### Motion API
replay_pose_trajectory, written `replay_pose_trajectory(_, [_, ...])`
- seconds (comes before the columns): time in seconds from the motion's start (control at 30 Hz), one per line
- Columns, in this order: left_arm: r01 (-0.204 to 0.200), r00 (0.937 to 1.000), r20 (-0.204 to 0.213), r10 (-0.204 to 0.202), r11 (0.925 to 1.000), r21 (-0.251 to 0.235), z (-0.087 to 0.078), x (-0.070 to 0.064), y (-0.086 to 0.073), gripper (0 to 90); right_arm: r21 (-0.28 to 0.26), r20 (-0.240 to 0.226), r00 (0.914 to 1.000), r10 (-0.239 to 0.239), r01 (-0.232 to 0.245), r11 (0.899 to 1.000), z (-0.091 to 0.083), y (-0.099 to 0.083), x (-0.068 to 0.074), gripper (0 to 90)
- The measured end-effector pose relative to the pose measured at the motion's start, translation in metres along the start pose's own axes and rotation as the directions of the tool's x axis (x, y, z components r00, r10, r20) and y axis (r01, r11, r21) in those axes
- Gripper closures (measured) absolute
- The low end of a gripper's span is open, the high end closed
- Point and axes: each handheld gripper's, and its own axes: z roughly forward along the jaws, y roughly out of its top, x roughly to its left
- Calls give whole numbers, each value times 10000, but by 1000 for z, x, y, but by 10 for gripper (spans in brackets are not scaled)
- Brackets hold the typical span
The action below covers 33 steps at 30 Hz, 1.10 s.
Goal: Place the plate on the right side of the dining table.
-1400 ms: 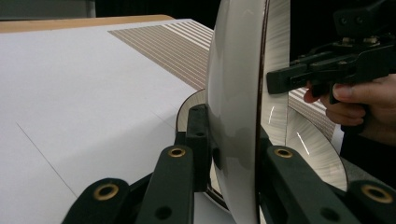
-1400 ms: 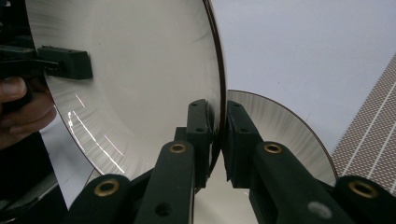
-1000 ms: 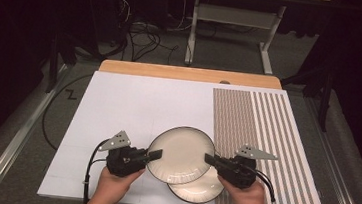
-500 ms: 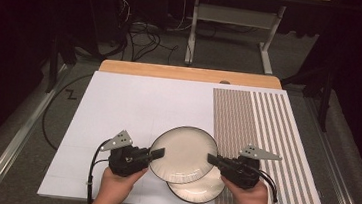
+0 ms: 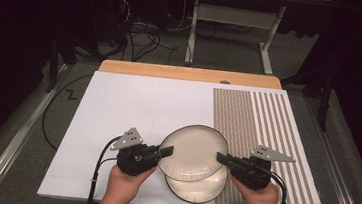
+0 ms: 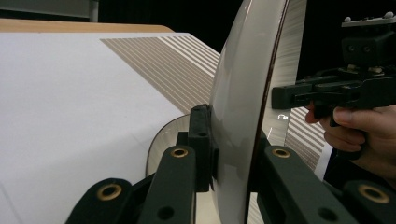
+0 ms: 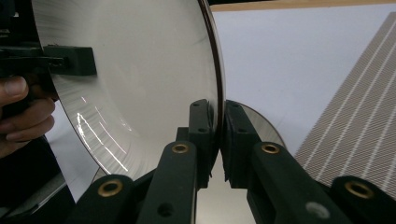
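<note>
Cream plate, upper: the upper plate [image 5: 193,152] is hanging between the two tongs, lifted off the lower plate and slightly tilted; its rim is dark and thin, and its glossy face is reflecting the stripes of the mat.
Left tongs: the left tongs [image 5: 166,152] are closing on the left rim of the upper plate; in the left gripper view the rim [image 6: 243,116] is sitting between the two black jaws, one pad on each face.
Right tongs: the right tongs [image 5: 222,159] are pinching the opposite rim in the same way; in the right gripper view the jaws are standing nearly together with the plate edge [image 7: 215,93] between them.
Lower plate: the lower plate [image 5: 195,189] is lying flat on the worktop, just under the tongs and a little toward the person, partly covered by the upper plate.
Worktop: the white worktop [image 5: 133,107] is stretching away in front of both tongs; the striped mat [image 5: 267,120] is lying beyond the right tongs and beside them.
Progress, done: I am judging that the grasp with both tongs is finished and that the upper plate is already separated from the lower one.
Progress, left: carrying the plate to its new place and putting it down is, as it seems, not yet done; the pictures are not telling where this place is.
Handling: the plate is looking hard and smooth, so I am thinking it could slip if one side is loosening or if the two hands are pulling apart.
</note>
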Motion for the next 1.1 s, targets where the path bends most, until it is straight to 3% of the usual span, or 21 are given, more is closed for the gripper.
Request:
replay_pose_trajectory(0.3, [306,9990,303,-323,9980,552,38,-9,21,785,-500,550,9984,157,-130,9987,-29,4,-18,854])
replay_pose_trajectory(0.87, [178,9982,543,-265,9877,1556,106,-18,48,765,-810,1483,9867,659,-543,9952,-63,4,-60,849])
replay_pose_trajectory(1.1, [40,9979,637,-153,9847,1741,133,-24,58,764,-1078,1836,9773,1062,-874,9903,-75,3,-78,849])
